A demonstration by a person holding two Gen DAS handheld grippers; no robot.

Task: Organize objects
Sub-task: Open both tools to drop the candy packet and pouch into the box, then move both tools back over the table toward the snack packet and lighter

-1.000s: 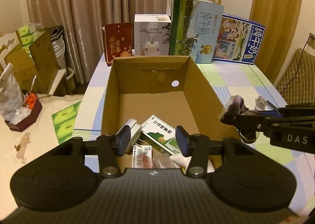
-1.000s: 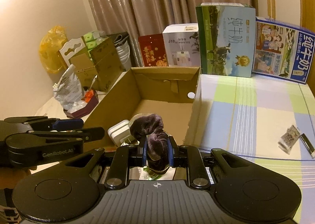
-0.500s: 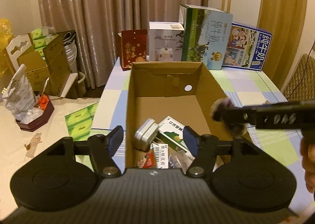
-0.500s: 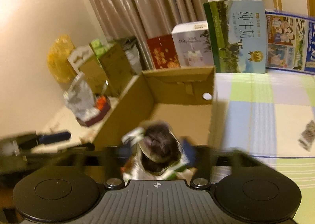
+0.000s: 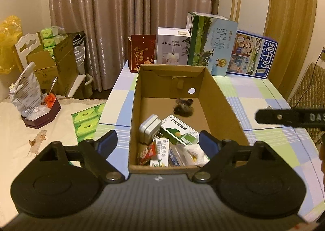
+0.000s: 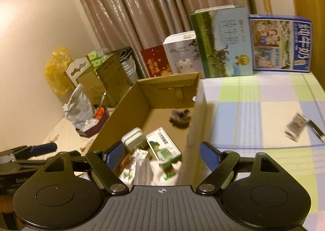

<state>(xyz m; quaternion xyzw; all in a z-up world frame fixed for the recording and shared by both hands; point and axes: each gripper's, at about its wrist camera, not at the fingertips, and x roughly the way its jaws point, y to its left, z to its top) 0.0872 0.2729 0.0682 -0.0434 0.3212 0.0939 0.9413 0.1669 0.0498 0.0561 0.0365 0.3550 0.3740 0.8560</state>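
Both grippers' fingers stand wide apart with nothing between their pads: the right gripper point(image 6: 159, 153) has just been opening its jaws, and so has the left gripper point(image 5: 158, 143), each now poised at the near end of the open cardboard box point(image 5: 221, 107). Lying alone on the box floor toward the far end, near the right wall and below a round hole in the far wall, is the dark purple-brown fabric scrunchie point(image 5: 183, 107), well apart from both grippers. Crowded at the near end of the box are a grey-white charger plug point(image 5: 150, 128), a green-and-white medicine box point(image 5: 179, 129) just right of it, a smaller white-and-green carton point(image 5: 161, 151), a red snack packet point(image 5: 145, 153) and some clear wrappers point(image 5: 182, 155). Box and contents sit on a table with a green, blue and white checked cloth point(image 6: 254, 113); out on the cloth to the right, well apart from the box, lie a small crumpled packet point(image 6: 294, 127) and a dark flat strip just beside it, both blurred. Along the far edge of the table stand a red gift box point(image 5: 142, 56), a white humidifier box point(image 5: 173, 48), a tall green milk carton case point(image 5: 211, 44) and a blue milk case point(image 5: 251, 56). Brown curtains point(image 5: 132, 7) hang behind them. Left of the table, green tissue packs point(image 5: 87, 119) lie on a cream surface.
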